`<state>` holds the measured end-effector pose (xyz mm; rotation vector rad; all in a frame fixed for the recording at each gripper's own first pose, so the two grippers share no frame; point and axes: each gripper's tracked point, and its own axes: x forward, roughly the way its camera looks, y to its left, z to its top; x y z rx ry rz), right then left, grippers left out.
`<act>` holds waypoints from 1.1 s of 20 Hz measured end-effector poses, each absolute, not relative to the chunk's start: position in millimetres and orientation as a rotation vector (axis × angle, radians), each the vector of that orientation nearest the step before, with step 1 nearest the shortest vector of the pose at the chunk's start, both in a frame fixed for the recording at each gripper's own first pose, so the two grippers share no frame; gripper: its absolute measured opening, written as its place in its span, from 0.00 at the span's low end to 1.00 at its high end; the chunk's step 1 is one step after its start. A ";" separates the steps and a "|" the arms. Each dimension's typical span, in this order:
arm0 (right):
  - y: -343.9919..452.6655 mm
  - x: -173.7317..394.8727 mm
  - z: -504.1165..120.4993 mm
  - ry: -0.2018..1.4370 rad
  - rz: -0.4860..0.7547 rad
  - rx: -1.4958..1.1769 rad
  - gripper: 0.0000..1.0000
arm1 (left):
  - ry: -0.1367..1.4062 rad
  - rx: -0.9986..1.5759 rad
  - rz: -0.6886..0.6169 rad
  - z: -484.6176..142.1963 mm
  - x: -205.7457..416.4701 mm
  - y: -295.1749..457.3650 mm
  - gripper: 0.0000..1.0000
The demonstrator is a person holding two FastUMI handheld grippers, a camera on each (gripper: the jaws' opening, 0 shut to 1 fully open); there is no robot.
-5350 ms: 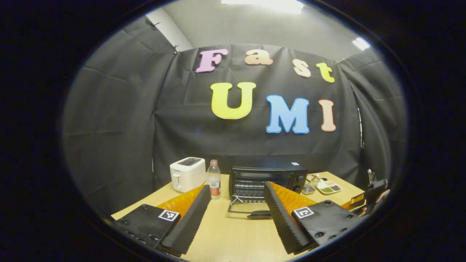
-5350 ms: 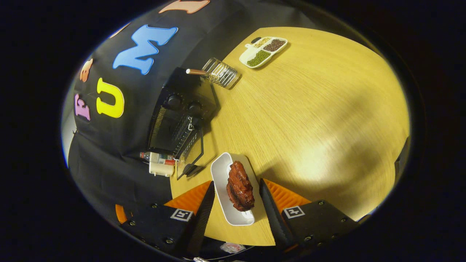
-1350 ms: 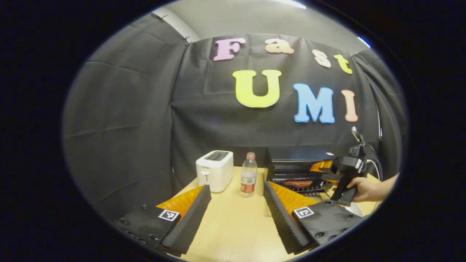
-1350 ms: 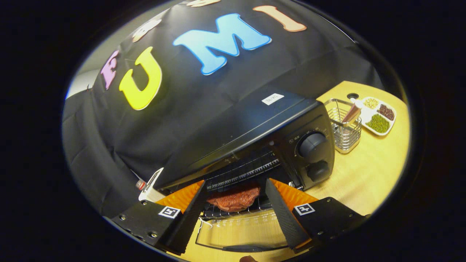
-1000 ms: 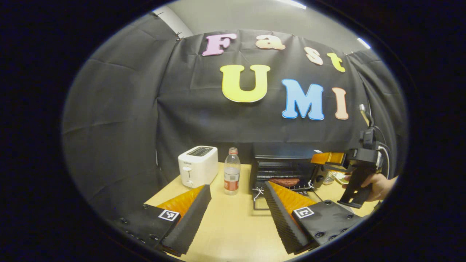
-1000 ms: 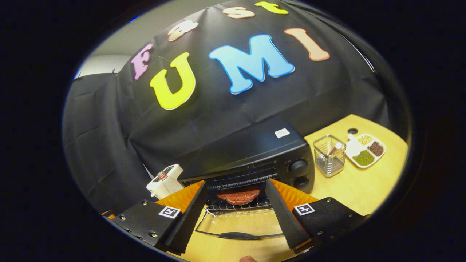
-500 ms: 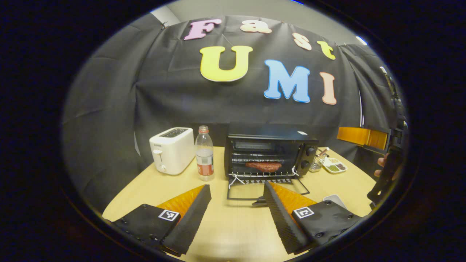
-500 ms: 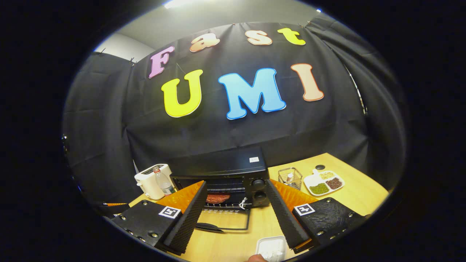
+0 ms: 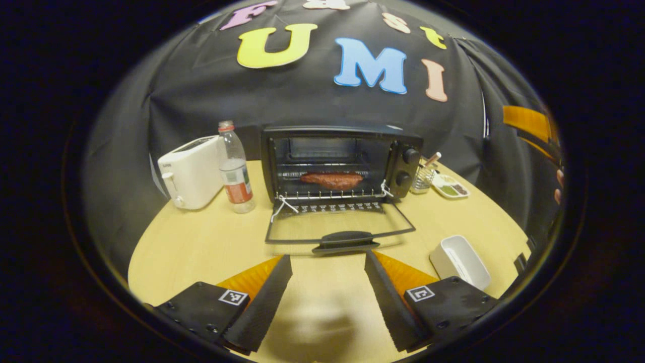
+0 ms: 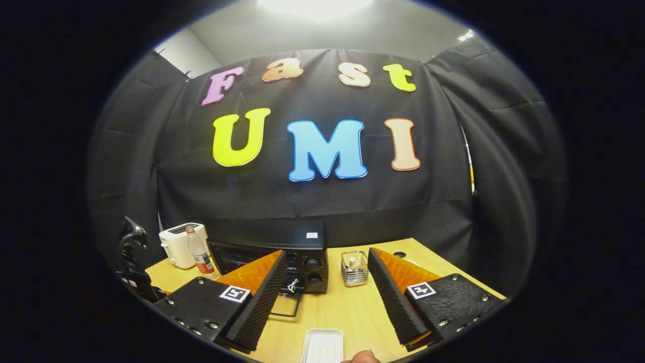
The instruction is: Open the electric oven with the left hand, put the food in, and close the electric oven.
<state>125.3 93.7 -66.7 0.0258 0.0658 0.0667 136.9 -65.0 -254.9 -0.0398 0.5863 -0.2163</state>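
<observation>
The oven (image 9: 342, 161) is seen at the back of the bench (image 9: 201, 247), close against the black cloth wall, with its door (image 9: 340, 227) folded down flat toward the front and the door handle (image 9: 345, 238) lying at the near edge. The food (image 9: 331, 180), a reddish-brown piece of meat, is seen resting on the wire rack (image 9: 330, 194) inside the open cavity. Two knobs (image 9: 407, 166) are set one above the other on the oven's right panel.

Just left of the oven a clear bottle (image 9: 236, 169) with a red label is stood upright, and beside it, farther left, a white toaster (image 9: 189, 171). To the right of the oven a small wire basket (image 9: 422, 179) is placed, with a divided dish (image 9: 450, 186) of beans beyond it. An empty white tray (image 9: 459, 261) is seen on the bench nearer the front right.

The left hand-held gripper (image 9: 327, 292) is held low over the bench in front of the door handle, apart from it, with its fingers spread wide and nothing between them. In the right gripper view, the right hand-held gripper (image 10: 325, 292) is likewise released, fingers wide apart and nothing grasped, and is held well back from the oven (image 10: 282, 252), with the white tray (image 10: 323, 345) lying on the bench below it.
</observation>
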 end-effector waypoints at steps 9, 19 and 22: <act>51.0 105.0 -79.2 0.109 -0.063 -0.019 0.98 | 0.740 -0.073 -0.269 -312.0 157.2 -104.6 0.99; 23.3 96.3 -77.7 0.111 -0.152 -0.048 0.98 | 0.764 -0.020 -0.241 -331.8 183.9 -111.6 0.99; 24.4 96.0 -78.2 0.112 -0.151 -0.072 0.98 | 0.754 -0.005 -0.207 -332.8 192.5 -107.3 0.98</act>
